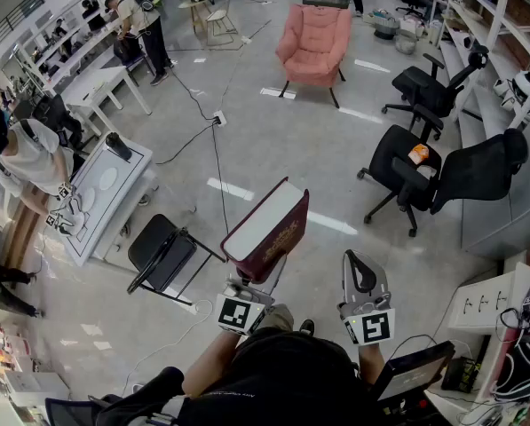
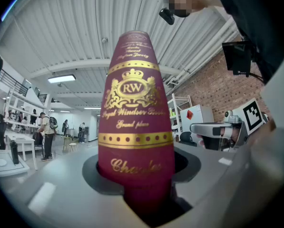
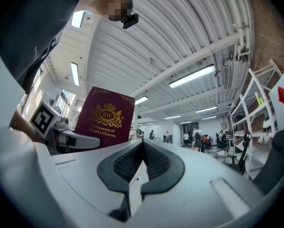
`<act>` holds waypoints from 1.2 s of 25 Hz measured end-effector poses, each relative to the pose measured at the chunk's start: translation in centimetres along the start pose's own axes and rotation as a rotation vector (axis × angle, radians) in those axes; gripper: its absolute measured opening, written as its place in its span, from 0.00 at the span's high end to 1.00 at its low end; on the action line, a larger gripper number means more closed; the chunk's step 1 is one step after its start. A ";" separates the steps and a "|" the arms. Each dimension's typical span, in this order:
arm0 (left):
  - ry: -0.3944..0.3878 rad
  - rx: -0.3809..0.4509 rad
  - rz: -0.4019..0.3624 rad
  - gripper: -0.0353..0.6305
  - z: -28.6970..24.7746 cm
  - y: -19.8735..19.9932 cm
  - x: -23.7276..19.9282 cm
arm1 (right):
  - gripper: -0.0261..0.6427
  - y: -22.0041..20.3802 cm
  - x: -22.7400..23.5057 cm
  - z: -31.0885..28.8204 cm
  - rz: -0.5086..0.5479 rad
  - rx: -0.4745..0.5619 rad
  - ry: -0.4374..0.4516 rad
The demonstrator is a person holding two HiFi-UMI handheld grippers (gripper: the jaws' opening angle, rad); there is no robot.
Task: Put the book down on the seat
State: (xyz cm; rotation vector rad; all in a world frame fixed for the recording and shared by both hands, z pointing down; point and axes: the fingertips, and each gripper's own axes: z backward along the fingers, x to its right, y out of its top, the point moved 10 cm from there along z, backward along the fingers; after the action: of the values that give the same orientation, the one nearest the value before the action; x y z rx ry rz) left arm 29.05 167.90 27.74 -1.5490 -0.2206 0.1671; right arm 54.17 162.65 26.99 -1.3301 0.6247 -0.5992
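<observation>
"While the left tool [image 1: 243, 293] clamps the maroon book [image 1: 266, 229] by its lower end, the volume standing up out of the jaws above the grey floor [image 1: 273, 140], which seat is it bound for?" asks the desk.

"Hard to say. The black folding chair [image 1: 161, 248] stands nearest, just left of the book. The pink armchair [image 1: 316, 38] and the black office chairs [image 1: 405, 162] are well apart from it."

"And the right tool [image 1: 364, 273]?"

"Closed on nothing, beside the left one."

"How should the step go?"

"Carry the book over the chosen seat first, I'd judge. Grip it firmly, since its weight sits high above the jaws. Tip it flat, lower it until the cover rests on the seat, and only then let the jaws part."
</observation>
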 end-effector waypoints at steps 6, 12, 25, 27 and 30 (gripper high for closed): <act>-0.010 -0.023 0.019 0.60 -3.2 -1.3 -0.7 | 0.94 -1.2 2.3 -1.8 -0.046 0.021 0.009; -0.018 -0.012 0.039 0.60 -8.2 -2.2 -5.3 | 0.94 -2.7 3.8 -8.2 -0.038 -0.010 0.027; -0.077 0.025 0.046 0.60 -19.3 -2.6 -18.1 | 0.94 -3.2 4.1 -26.0 -0.019 -0.044 -0.005; -0.081 0.028 0.051 0.60 -20.6 -3.2 -19.4 | 0.94 -3.5 4.0 -27.7 -0.021 -0.048 -0.006; -0.082 0.019 0.071 0.60 -22.2 -3.8 -20.4 | 0.94 -4.4 4.6 -29.3 -0.029 -0.069 -0.004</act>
State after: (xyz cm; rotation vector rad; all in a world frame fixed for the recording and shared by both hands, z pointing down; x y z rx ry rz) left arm 14.57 141.30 30.60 -1.5335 -0.2281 0.2884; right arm 36.30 138.62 27.21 -1.4069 0.6293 -0.6029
